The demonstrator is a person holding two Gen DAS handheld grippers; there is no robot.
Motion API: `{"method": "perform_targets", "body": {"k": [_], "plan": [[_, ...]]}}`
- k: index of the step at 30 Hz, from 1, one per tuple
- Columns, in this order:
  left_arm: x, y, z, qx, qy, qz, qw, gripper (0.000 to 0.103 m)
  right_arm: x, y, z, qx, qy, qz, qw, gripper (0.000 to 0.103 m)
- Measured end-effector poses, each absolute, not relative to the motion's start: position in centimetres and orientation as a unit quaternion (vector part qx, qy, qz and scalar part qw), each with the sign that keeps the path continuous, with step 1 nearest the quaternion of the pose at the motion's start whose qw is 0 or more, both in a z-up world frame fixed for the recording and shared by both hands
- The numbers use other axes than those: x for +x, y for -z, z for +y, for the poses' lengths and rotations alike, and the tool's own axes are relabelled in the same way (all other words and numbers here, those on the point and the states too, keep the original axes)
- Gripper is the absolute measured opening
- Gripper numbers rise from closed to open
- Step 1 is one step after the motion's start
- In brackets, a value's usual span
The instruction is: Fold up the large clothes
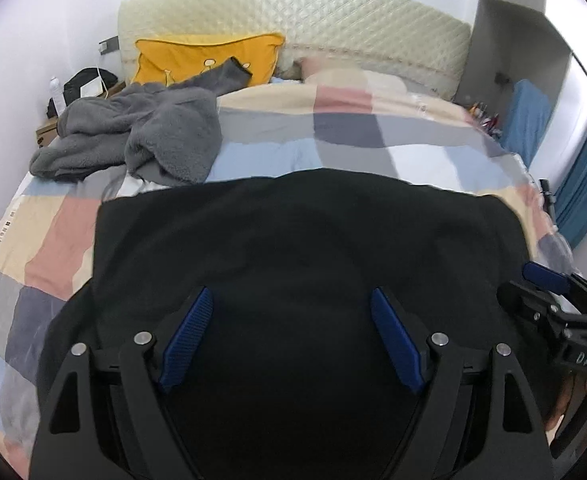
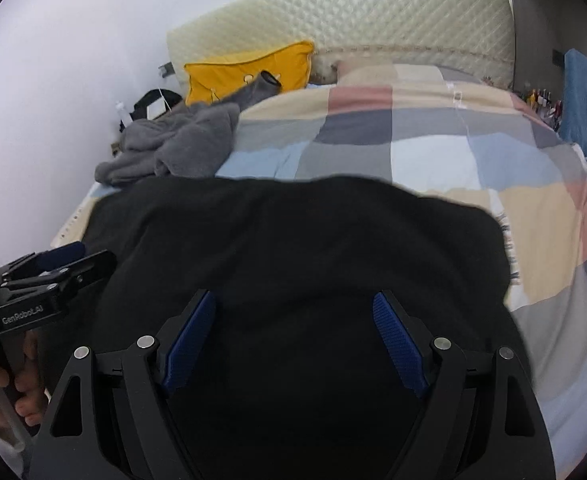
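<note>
Patchwork quilt (image 1: 373, 148) in beige, pink, blue and grey covers the bed, which runs up to a cream quilted headboard (image 1: 293, 20). On it, spread flat at the near end, I see the black garment (image 1: 313, 240), filling the lower half of both views. Farther up on the left lies a crumpled grey fleece (image 1: 141, 132), its sleeve reaching over a yellow pillow (image 1: 197, 60). My left tongs (image 1: 292, 340) hang over the black cloth, jaws wide apart and holding nothing. My right tongs (image 2: 294, 344) do likewise, spread and empty.
</note>
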State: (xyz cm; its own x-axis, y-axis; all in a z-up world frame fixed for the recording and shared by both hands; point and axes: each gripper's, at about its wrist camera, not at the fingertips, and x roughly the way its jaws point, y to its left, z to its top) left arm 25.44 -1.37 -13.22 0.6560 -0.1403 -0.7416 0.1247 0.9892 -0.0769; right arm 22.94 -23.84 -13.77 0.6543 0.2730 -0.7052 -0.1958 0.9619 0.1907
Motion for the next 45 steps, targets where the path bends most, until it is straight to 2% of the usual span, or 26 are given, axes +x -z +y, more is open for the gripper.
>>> {"method": "perform_targets", "body": {"k": [7, 15, 31, 37, 45], "plan": [[28.1, 15.2, -2.5, -0.003, 0.073, 0.409, 0.909, 0.083, 25.9, 15.8, -23.5, 0.039, -0.106, 0.393, 0.913, 0.095], [32.0, 16.9, -3.2, -0.012, 0.081, 0.426, 0.901, 0.087, 29.4, 17.4, -23.9, 0.043, -0.089, 0.395, 0.913, 0.102], [33.3, 19.0, -1.8, -0.058, 0.119, 0.434, 0.891, 0.092, 32.7, 19.7, -23.3, 0.056, -0.106, 0.398, 0.910, 0.103], [31.7, 18.0, -1.4, -0.034, 0.116, 0.419, 0.900, 0.092, 31.0, 18.8, -23.8, 0.060, -0.116, 0.384, 0.914, 0.103], [29.6, 15.0, 3.1, 0.029, 0.024, 0.364, 0.931, 0.094, 27.8, 16.1, -25.4, 0.037, -0.119, 0.356, 0.926, 0.103]]}}
